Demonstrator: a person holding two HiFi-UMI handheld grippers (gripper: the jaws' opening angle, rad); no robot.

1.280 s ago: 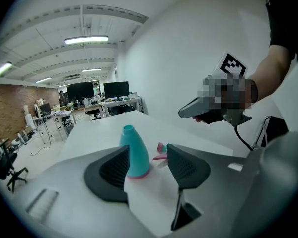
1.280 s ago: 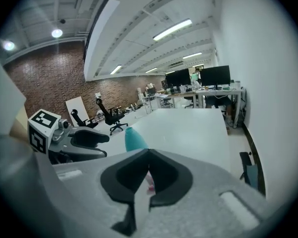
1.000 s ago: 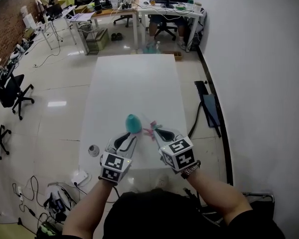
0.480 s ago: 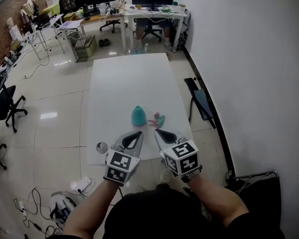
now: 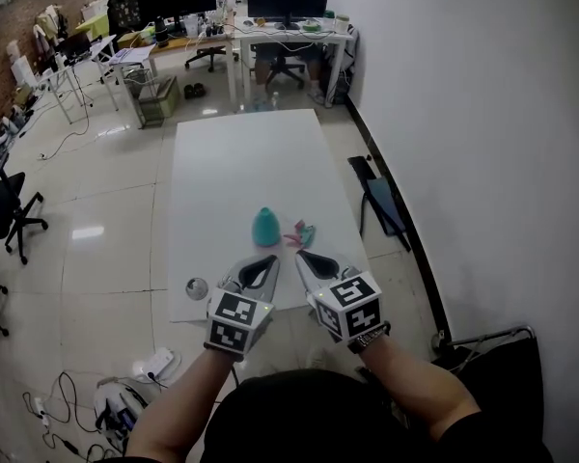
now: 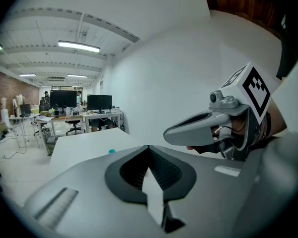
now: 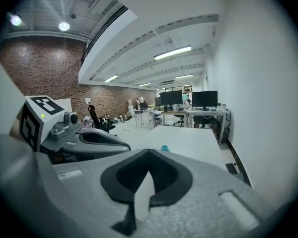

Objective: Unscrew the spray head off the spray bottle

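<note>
A teal spray bottle [image 5: 265, 227] stands on the white table [image 5: 241, 152], near its front edge. Its pink and teal spray head [image 5: 301, 233] lies on the table just right of it, apart from the bottle. My left gripper [image 5: 272, 258] hovers over the table's front edge, just short of the bottle, shut and empty. My right gripper [image 5: 300, 255] is beside it, short of the spray head, also shut and empty. In the left gripper view only the bottle's teal top [image 6: 111, 151] shows beyond the closed jaws. In the right gripper view the same teal top [image 7: 164, 148] peeks over the jaws.
A small round grey object [image 5: 197, 287] lies on the floor left of the table's front corner. A white power strip [image 5: 155, 363] and cables lie nearer me. Dark flat items [image 5: 381, 201] rest on the floor between the table and the white wall. Desks with monitors [image 5: 270, 8] stand beyond.
Both grippers have drawn back from the bottle and spray head toward the table's front edge. The left jaws have gone from slightly apart to shut.
</note>
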